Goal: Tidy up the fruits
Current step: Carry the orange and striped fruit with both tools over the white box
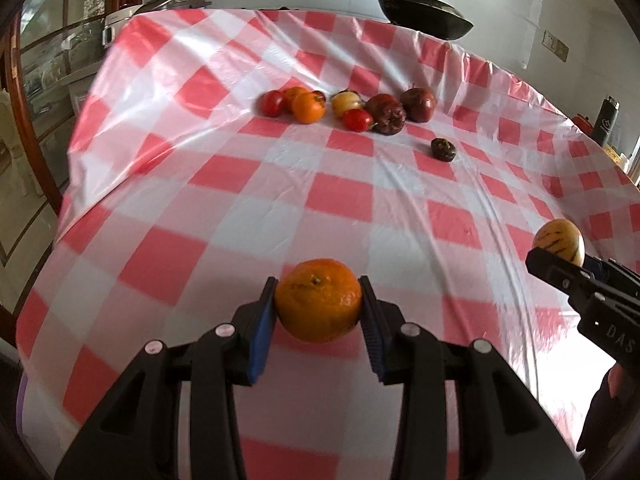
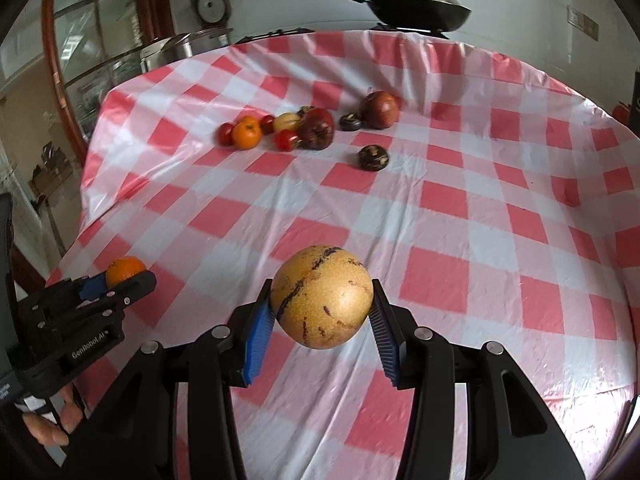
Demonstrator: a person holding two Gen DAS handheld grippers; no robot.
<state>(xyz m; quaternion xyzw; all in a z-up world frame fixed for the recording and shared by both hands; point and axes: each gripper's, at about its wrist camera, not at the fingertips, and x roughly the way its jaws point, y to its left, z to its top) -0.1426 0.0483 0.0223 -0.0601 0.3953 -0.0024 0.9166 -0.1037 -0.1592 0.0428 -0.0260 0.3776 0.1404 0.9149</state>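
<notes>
My left gripper (image 1: 319,308) is shut on an orange mandarin (image 1: 319,305) and holds it above the red-and-white checked tablecloth (image 1: 224,216). My right gripper (image 2: 322,304) is shut on a yellow melon with dark streaks (image 2: 322,302), also above the cloth. Each gripper shows in the other's view: the right one with the melon (image 1: 560,242) at the right edge, the left one with the mandarin (image 2: 125,270) at the left edge. A cluster of fruits lies at the far middle: tomatoes (image 1: 273,103), oranges (image 1: 308,107), a yellow fruit (image 1: 346,103), dark red fruits (image 1: 387,114).
A small dark fruit (image 1: 443,149) lies apart, right of the cluster; the right wrist view shows a second one (image 2: 351,122) beside a red apple (image 2: 380,109). A black wok (image 1: 428,14) and a steel pot (image 2: 180,46) stand beyond the table's far edge. A bottle (image 1: 606,120) is at far right.
</notes>
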